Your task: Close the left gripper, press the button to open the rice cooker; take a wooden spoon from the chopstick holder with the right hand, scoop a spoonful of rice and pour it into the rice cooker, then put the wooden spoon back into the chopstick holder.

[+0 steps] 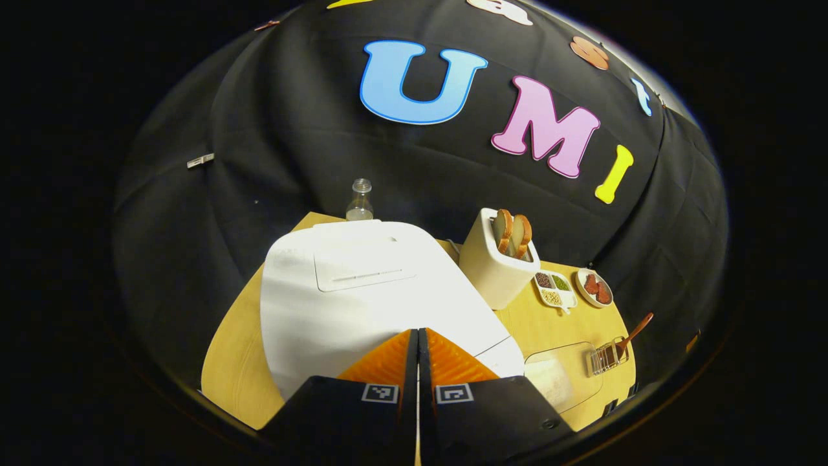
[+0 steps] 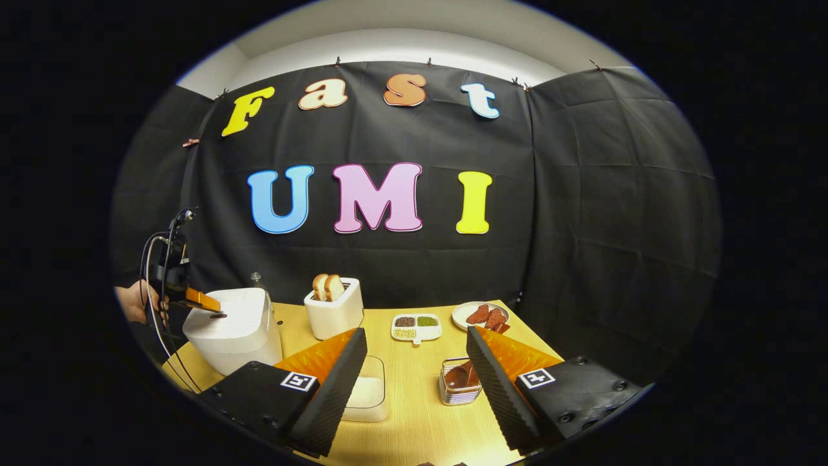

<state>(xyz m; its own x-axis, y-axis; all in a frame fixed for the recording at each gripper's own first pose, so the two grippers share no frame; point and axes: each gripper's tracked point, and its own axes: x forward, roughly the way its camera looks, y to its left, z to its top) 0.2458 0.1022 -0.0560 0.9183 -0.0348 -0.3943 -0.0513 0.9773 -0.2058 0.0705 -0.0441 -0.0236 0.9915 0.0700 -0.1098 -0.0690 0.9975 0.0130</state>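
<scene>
Rice cooker, white, lid down, sits at left of the wooden table. Left gripper has fingers pressed together w/ nothing between them, tips over the cooker's front edge; whether they touch the button can't be told. In right gripper view the same left gripper shows far off, tips at the cooker's top front, a hand behind it.

Right gripper is spread wide, holding nothing, above the table's near side. Between its fingers: clear rice container w/ white rice by the left finger, chopstick holder near the right finger w/ wooden spoon standing in it.

Further back: toaster w/ two bread slices, divided dish of beans, plate w/ reddish pieces. Glass bottle stands behind the cooker.
</scene>
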